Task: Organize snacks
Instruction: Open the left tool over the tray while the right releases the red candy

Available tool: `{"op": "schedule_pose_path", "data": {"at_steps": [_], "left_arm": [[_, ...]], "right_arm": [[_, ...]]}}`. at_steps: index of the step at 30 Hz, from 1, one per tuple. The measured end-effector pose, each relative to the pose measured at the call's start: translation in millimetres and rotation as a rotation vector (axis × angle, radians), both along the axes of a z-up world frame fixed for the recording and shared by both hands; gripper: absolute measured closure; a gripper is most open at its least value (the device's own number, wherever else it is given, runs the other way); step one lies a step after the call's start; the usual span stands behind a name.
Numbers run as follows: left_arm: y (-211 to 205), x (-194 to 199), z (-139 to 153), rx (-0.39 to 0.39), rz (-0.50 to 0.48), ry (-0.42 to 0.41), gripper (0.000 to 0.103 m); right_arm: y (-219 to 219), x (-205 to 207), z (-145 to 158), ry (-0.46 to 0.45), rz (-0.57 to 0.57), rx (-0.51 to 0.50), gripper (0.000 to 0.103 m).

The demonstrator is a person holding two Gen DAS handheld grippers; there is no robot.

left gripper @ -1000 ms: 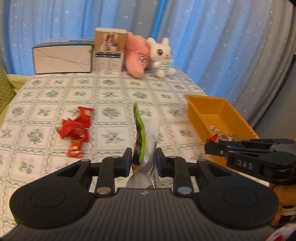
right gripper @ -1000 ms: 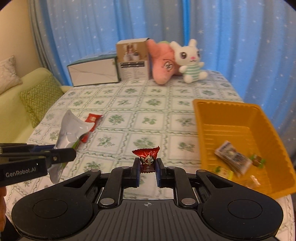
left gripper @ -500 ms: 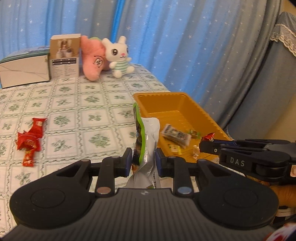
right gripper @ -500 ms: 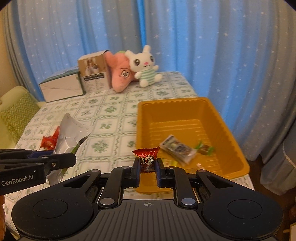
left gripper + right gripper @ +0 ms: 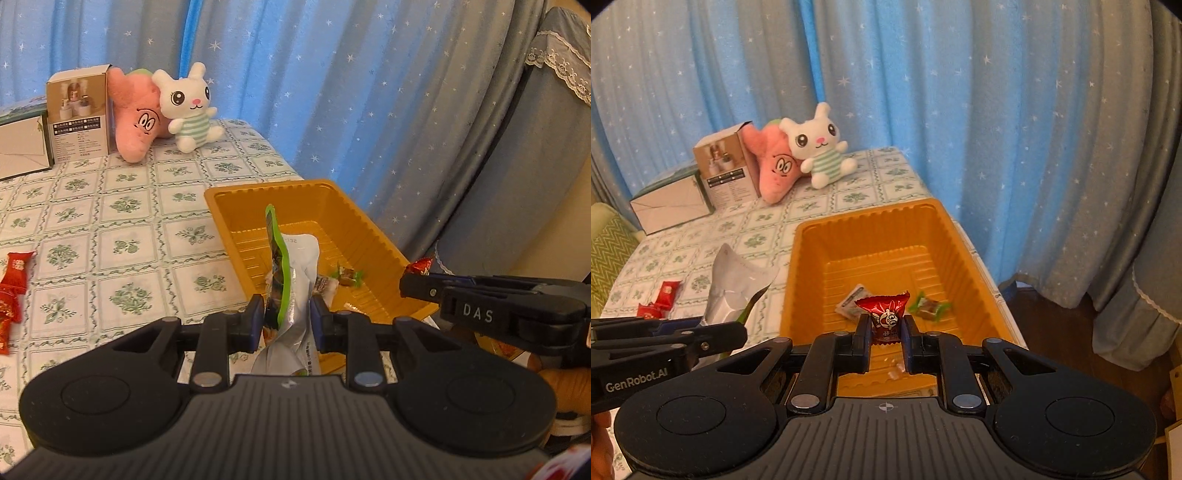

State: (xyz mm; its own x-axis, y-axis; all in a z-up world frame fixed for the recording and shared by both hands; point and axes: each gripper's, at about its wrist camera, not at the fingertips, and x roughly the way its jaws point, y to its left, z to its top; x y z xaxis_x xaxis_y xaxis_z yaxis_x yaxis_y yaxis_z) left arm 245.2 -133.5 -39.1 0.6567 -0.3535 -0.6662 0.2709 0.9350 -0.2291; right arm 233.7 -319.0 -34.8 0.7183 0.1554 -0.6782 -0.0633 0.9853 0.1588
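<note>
Both snacks over the orange tray (image 5: 798, 266)

Your left gripper (image 5: 288, 314) pinches the limp foil pouch (image 5: 295, 291); your right gripper (image 5: 885, 332) clamps a light, crinkly red candy (image 5: 884, 314).

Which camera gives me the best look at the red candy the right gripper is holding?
The right wrist view: the red candy sits centred between the right gripper's shut jaws, its printed wrapper clear, above the orange bin. In the left wrist view only its crinkled tip shows, at the bin's right edge.

One orange tray (image 5: 798, 266). Two plush toys (image 5: 816, 147), two boxes (image 5: 727, 166). One silver-green pouch (image 5: 295, 280). One red candy (image 5: 884, 314) is gripped; a cluster of red packets (image 5: 11, 288) lies on the bench (image 5: 110, 229).
</note>
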Motion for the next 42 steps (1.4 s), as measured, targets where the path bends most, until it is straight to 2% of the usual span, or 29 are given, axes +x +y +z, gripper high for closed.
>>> {"op": "schedule_pose_path", "data": {"at_steps": [13,30,42], "left_arm": [[-27,27,-11,0.012,-0.001,0.024,0.079],[-39,52,-31,0.003,0.007,0.073,0.079],[-14,39,-27,0.024,0.054,0.055,0.077]], "right_arm": [[-16,26,-15,0.043,0.005,-0.003,0.086],[-20,41,-25,0.061,-0.008,0.004,0.086],[-19,40,-23,0.063,0.001,0.026,0.086]]}}
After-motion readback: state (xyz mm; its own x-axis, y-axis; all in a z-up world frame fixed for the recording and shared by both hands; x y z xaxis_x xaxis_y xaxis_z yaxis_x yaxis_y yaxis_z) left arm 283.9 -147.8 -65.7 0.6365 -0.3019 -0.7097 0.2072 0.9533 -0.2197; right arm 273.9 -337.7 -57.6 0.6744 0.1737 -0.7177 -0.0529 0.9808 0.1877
